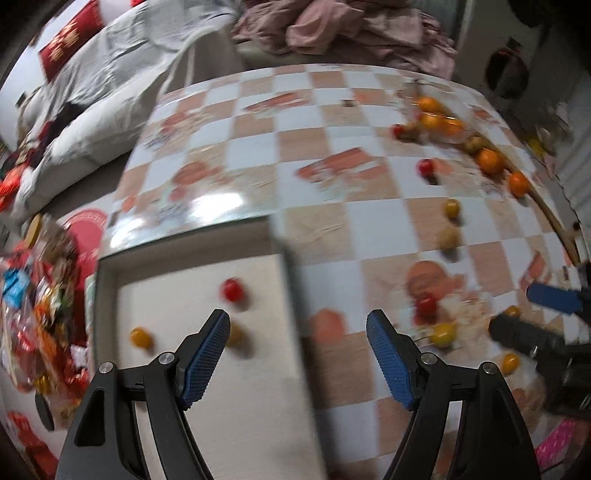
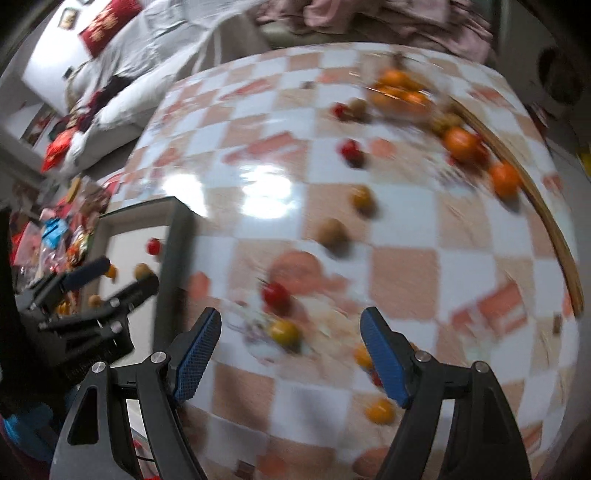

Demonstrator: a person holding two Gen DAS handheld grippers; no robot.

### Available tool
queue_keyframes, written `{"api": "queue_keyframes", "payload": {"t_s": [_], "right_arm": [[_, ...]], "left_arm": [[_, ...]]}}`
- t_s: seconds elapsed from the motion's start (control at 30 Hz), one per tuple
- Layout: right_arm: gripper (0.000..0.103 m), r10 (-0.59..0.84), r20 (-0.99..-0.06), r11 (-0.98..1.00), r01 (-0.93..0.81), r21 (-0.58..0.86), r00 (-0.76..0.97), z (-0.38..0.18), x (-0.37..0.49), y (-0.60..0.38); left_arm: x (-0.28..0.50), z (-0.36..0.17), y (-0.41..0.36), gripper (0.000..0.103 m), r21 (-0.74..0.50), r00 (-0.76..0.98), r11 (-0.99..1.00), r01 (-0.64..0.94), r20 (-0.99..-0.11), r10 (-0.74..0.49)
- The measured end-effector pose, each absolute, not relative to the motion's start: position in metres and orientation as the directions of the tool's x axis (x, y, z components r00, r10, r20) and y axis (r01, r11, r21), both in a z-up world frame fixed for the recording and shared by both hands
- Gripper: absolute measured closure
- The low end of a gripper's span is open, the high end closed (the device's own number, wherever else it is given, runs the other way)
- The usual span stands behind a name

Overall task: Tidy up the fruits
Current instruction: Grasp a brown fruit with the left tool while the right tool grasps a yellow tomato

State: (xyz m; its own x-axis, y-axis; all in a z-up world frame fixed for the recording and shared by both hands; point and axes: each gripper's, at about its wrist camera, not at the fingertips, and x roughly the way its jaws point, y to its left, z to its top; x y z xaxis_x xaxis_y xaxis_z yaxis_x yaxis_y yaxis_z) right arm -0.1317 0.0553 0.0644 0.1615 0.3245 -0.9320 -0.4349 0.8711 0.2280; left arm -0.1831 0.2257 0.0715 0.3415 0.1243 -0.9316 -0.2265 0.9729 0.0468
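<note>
Both views are blurred. A shallow white tray (image 1: 199, 266) with a dark rim sits at the table's left; it also shows in the right wrist view (image 2: 173, 236). In it lie a red tomato (image 1: 232, 290) and a yellow tomato (image 1: 141, 336). My left gripper (image 1: 297, 354) is open and empty above the tray's right rim. My right gripper (image 2: 290, 356) is open and empty above a red tomato (image 2: 276, 294) and a yellow tomato (image 2: 284, 332) on the checked tablecloth (image 2: 402, 273). More small tomatoes and oranges (image 2: 460, 142) lie scattered further back.
A bamboo stick (image 2: 543, 206) lies along the table's right edge. A pile of snack packets (image 1: 40, 314) sits left of the tray. A sofa with white bedding (image 1: 103, 96) and pink clothes (image 1: 347, 29) stand beyond the table.
</note>
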Motion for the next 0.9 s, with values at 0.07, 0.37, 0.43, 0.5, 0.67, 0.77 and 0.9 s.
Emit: {"api": "queue_keyframes", "payload": {"t_s": [0.07, 0.37, 0.43, 0.5, 0.67, 0.77, 0.9], "right_arm": [[0.022, 0.304, -0.937, 0.886, -0.412, 0.213, 0.169, 0.062, -0.134, 0.039], [0.022, 0.244, -0.957, 0.931, -0.314, 0.186, 0.158, 0.039, -0.147, -0.016], [0.022, 0.236, -0.96, 0.934, -0.307, 0.182, 0.15, 0.033, -0.152, -0.021], [0.022, 0.233, -0.962, 0.934, -0.307, 0.181, 0.142, 0.028, -0.157, -0.022], [0.022, 0.22, -0.966, 0.927, -0.337, 0.164, 0.134, 0.018, -0.164, -0.014], [0.031, 0.21, -0.968, 0.919, -0.365, 0.149, 0.136, 0.013, -0.169, -0.008], [0.036, 0.194, -0.973, 0.912, -0.389, 0.132, 0.125, 0.006, -0.172, -0.001]], "left_arm": [[-0.174, 0.071, 0.212, 0.025, 0.037, 0.345, 0.98, -0.195, -0.933, 0.104], [-0.129, 0.055, 0.162, 0.025, 0.022, 0.337, 0.995, -0.092, -0.94, 0.052], [-0.121, 0.049, 0.154, 0.025, 0.016, 0.328, 0.997, -0.081, -0.944, 0.042], [-0.112, 0.042, 0.149, 0.025, 0.013, 0.32, 0.997, -0.072, -0.947, 0.035], [-0.096, 0.028, 0.137, 0.025, 0.017, 0.303, 0.998, -0.059, -0.952, 0.034], [-0.089, 0.022, 0.132, 0.025, 0.021, 0.303, 0.998, -0.058, -0.952, 0.037], [-0.081, 0.016, 0.127, 0.025, 0.021, 0.293, 0.998, -0.053, -0.955, 0.036]]}}
